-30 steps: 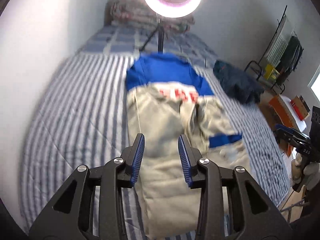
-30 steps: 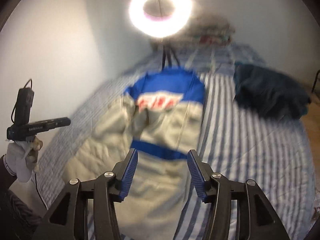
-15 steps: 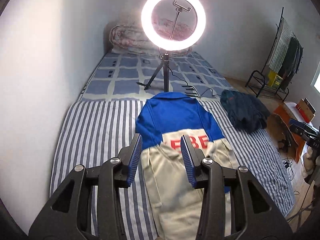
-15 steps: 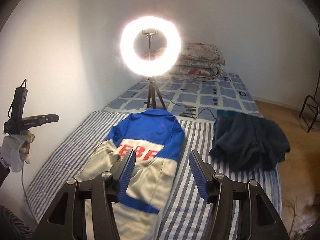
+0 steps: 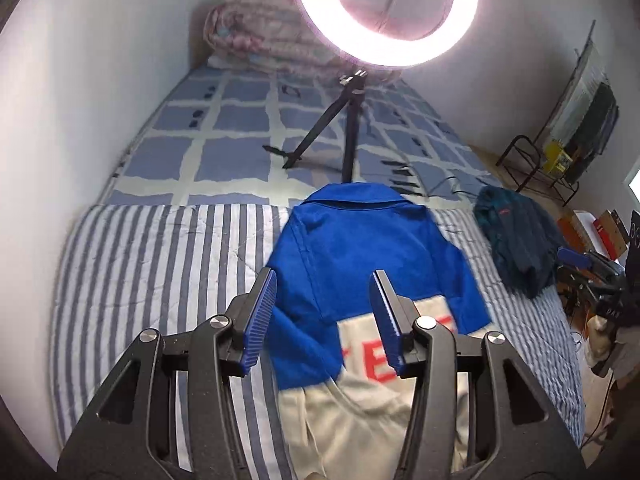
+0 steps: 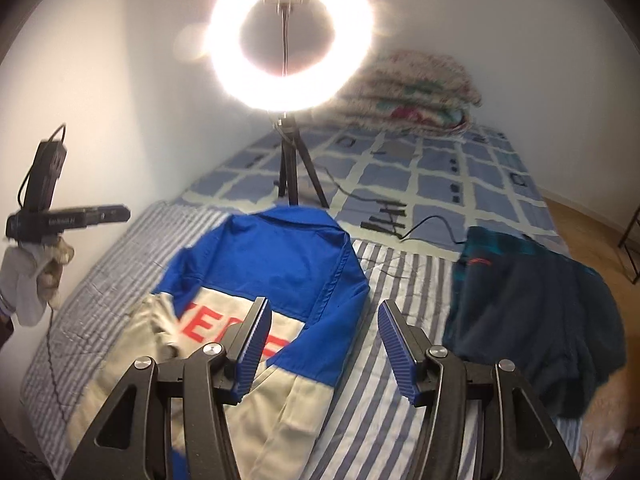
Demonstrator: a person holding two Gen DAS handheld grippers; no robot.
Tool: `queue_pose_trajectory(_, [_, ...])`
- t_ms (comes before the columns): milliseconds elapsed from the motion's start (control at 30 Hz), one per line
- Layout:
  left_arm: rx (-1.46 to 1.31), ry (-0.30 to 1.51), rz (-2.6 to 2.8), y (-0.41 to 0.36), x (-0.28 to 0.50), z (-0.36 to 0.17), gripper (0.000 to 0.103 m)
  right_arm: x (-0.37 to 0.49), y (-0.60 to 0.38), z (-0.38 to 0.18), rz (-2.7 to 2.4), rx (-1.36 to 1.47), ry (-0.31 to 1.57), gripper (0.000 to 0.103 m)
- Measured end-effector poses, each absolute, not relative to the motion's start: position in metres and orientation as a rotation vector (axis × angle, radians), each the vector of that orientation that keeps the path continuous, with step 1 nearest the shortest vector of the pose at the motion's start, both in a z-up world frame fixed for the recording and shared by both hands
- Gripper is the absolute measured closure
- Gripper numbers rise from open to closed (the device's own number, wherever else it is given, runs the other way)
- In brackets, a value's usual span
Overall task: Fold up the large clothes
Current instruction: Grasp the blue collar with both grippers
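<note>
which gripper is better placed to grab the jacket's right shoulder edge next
Probably the right gripper. Its open jaws frame the blue edge of the jacket on that side, with striped bedding beside it. The left gripper, jaws opening and holding nothing, frames the jacket's opposite shoulder.

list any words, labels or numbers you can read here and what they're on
"EB": red letters on the jacket's cream panel, partly hidden behind the left tool; the full word cannot be read.
Light print on the left tool's black body, seen from the right: blurred, unreadable.
Red mark on the dark garment: too small to read.
</note>
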State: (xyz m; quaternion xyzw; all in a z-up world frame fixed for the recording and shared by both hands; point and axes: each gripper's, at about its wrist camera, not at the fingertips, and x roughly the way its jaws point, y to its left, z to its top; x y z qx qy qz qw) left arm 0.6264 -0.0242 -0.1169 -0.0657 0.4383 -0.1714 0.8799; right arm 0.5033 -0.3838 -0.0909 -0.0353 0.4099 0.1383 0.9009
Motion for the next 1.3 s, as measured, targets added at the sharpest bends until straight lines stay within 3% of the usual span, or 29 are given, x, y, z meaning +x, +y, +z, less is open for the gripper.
queue_pose_trajectory(267, [-0.19, 1.014, -0.366, -0.03, 0.695, -0.171, 0.054, 0.576, -0.38, -0.153, 0.311, -0.067, 0.93, 0.045])
queue_pose_trajectory(400, [-0.174, 1.054, -0.372, -0.035, 0.723, -0.199, 0.054, 0.61, -0.387, -0.181, 0.32, -0.022, 0.968, 0.054])
queue_pose_trajectory(633, [-0.11, 1.12, -0.386, -0.057, 0.75, -0.241, 0.054, 0.65, -0.39, -0.222, 0.321, -0.009, 1.011, 0.054])
queue_pose_trajectory(667, [-0.096, 1.125, -0.383, -0.062, 0.752, -0.246, 0.056, 0.654, -0.388, -0.227, 0.324, -0.006, 1.017, 0.054])
queue_pose_trajectory(733, [-0.072, 1.132, -0.373, -0.069, 0.754, -0.251, 0.072, 0.661, -0.385, -0.234, 0.34, 0.008, 1.024, 0.056])
queue_pose_trajectory(833, [-0.03, 1.123, -0.372, -0.08, 0.753, -0.252, 0.089, 0.665, -0.376, -0.243, 0.368, 0.018, 1.033, 0.064])
queue_pose_trajectory(900, [0.009, 1.109, -0.365, -0.086, 0.75, -0.25, 0.095, 0.664, -0.368, -0.245, 0.375, 0.001, 1.033, 0.077])
queue_pose_trajectory(1000, [0.048, 1.07, -0.346, -0.093, 0.743, -0.245, 0.1, 0.659, -0.36, -0.242, 0.364, -0.034, 1.02, 0.095])
queue_pose_trajectory(1067, [0.048, 1.037, -0.338, -0.094, 0.737, -0.237, 0.101, 0.656, -0.357, -0.236, 0.344, -0.047, 1.008, 0.1])
queue_pose_trajectory(1300, [0.0, 0.941, -0.376, -0.094, 0.71, -0.193, 0.102, 0.632, -0.349, -0.19, 0.319, -0.047, 0.905, 0.101])
